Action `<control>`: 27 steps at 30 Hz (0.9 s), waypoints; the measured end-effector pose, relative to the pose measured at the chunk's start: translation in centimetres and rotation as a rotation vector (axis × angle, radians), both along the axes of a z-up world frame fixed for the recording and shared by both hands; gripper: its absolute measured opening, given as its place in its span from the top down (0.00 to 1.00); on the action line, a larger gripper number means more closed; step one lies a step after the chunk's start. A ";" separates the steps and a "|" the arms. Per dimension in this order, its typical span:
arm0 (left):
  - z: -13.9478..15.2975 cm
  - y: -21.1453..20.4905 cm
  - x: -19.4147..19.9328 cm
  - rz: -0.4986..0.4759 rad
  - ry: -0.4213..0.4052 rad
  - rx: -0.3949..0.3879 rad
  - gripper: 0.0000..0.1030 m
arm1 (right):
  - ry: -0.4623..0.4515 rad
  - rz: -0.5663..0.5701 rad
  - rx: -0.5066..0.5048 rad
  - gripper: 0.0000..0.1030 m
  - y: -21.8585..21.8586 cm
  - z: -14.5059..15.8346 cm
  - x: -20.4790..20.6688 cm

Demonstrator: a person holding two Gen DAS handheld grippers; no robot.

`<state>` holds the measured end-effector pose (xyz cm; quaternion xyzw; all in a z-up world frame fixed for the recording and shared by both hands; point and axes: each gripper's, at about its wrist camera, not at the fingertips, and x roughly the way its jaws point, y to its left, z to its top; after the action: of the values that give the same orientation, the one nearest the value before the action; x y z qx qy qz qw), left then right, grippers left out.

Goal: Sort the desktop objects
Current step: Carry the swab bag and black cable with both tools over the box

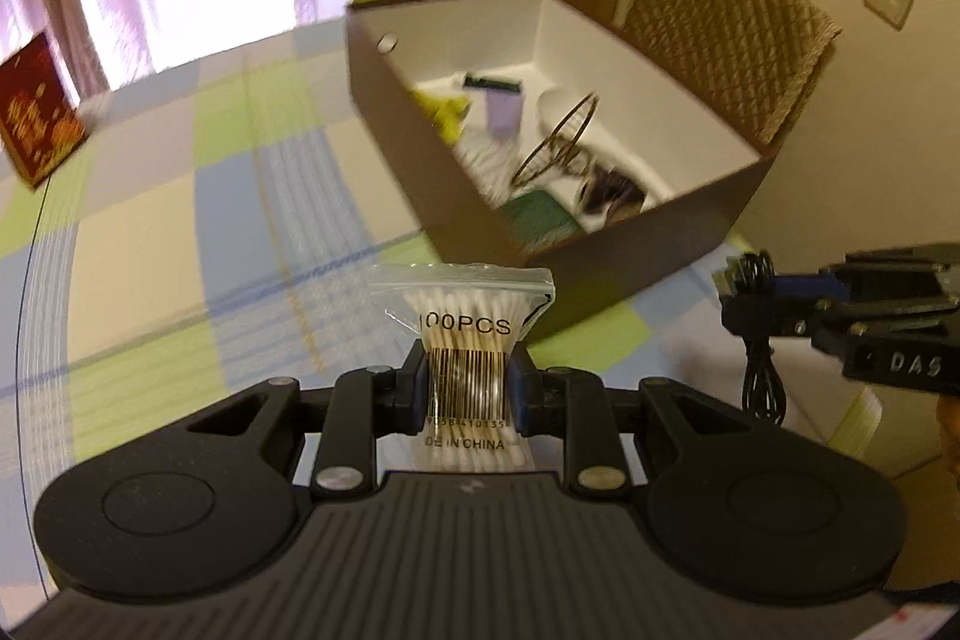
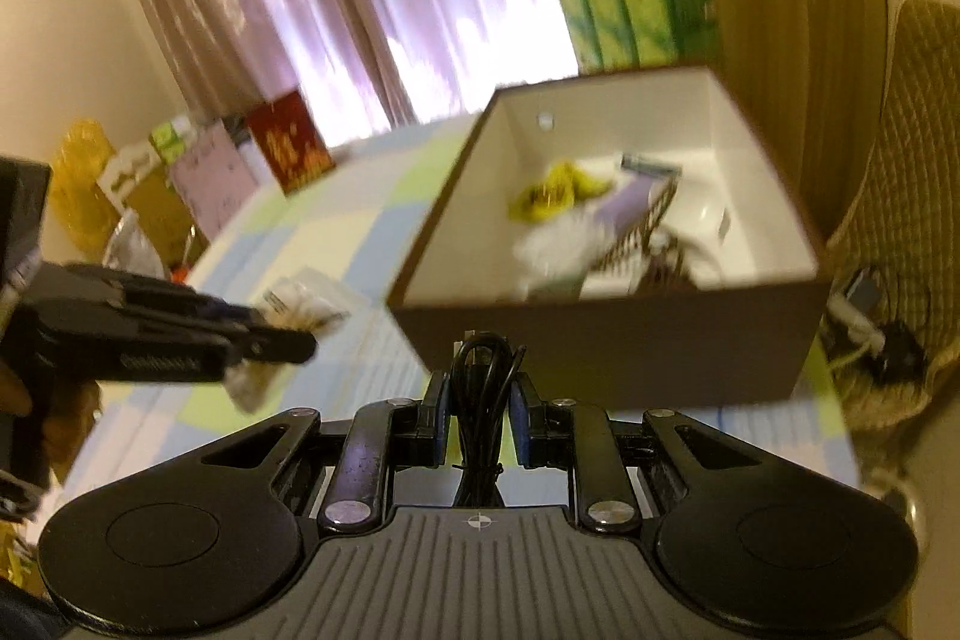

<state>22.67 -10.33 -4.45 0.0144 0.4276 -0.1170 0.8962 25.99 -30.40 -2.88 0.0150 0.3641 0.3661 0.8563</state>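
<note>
The left gripper (image 1: 469, 388) is clamped on a small bag of cotton swabs (image 1: 465, 340), pinched across its barcode at the lower middle of the left wrist view, with the top of the bag standing up above the fingers. The right gripper (image 2: 480, 415) is clamped on a bundled black cable (image 2: 483, 400), low in the middle of the right wrist view; in the left view the cable's loops hang below that gripper at the right edge. Both loads are off the checked tablecloth (image 1: 180, 220), and the open brown box (image 1: 600, 232) lies ahead in the upper middle of each view, already holding a yellow packet, a lilac item, wire hoops and other small things. The step in hand looks like carrying both items to the box. To do it well, each load should clear the near wall before it comes down, the dangling cable especially. The two grippers are near each other, so one should probably go in first. Letting go low, over a bare patch of the white floor, should keep things from bouncing out.
</note>
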 end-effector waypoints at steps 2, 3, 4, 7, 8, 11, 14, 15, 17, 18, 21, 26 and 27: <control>0.5 -0.7 0.7 -0.013 -0.017 -0.004 0.80 | -0.023 -0.004 0.014 0.83 -0.4 1.2 1.0; 0.9 -1.1 1.2 -0.020 -0.027 -0.007 0.80 | -0.037 -0.007 0.020 0.83 -0.5 1.8 1.6; 1.2 -1.3 1.6 -0.024 -0.036 -0.009 0.80 | -0.053 -0.010 0.024 0.83 -0.7 2.4 2.2; 2.2 -2.3 3.0 -0.040 -0.068 -0.010 0.80 | -0.103 -0.016 0.021 0.83 -0.9 3.7 3.9; 2.4 -2.5 3.4 -0.043 -0.076 -0.009 0.80 | -0.118 -0.019 0.019 0.83 -0.9 4.0 4.6; 3.0 -3.3 5.2 -0.056 -0.092 -0.008 0.80 | -0.142 -0.023 0.013 0.83 -0.7 4.6 6.7; 3.5 -4.2 6.9 -0.070 -0.103 -0.001 0.80 | -0.158 -0.024 -0.007 0.83 -0.5 4.5 8.8; 3.6 -4.4 7.5 -0.074 -0.107 0.001 0.80 | -0.160 -0.025 -0.015 0.83 -0.4 4.4 9.5; 3.8 -5.0 8.8 -0.085 -0.111 0.005 0.80 | -0.156 -0.025 -0.028 0.83 -0.2 4.0 10.8; 3.9 -5.4 9.5 -0.092 -0.112 0.009 0.80 | -0.153 -0.025 -0.035 0.83 -0.3 3.7 11.3; 3.7 -6.3 11.6 -0.107 -0.104 0.017 0.80 | -0.134 -0.029 -0.060 0.83 -0.4 2.8 12.9; 2.2 -7.0 15.0 -0.109 -0.056 0.024 0.80 | -0.096 -0.021 -0.114 0.83 0.0 0.5 15.2; 1.8 -7.1 15.7 -0.108 -0.045 0.026 0.80 | -0.087 -0.015 -0.128 0.83 0.1 0.0 15.6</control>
<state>38.40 -17.43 -2.64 0.0519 0.4077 -0.1593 0.8976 41.58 -30.29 -2.92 -0.0530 0.3489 0.3360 0.8732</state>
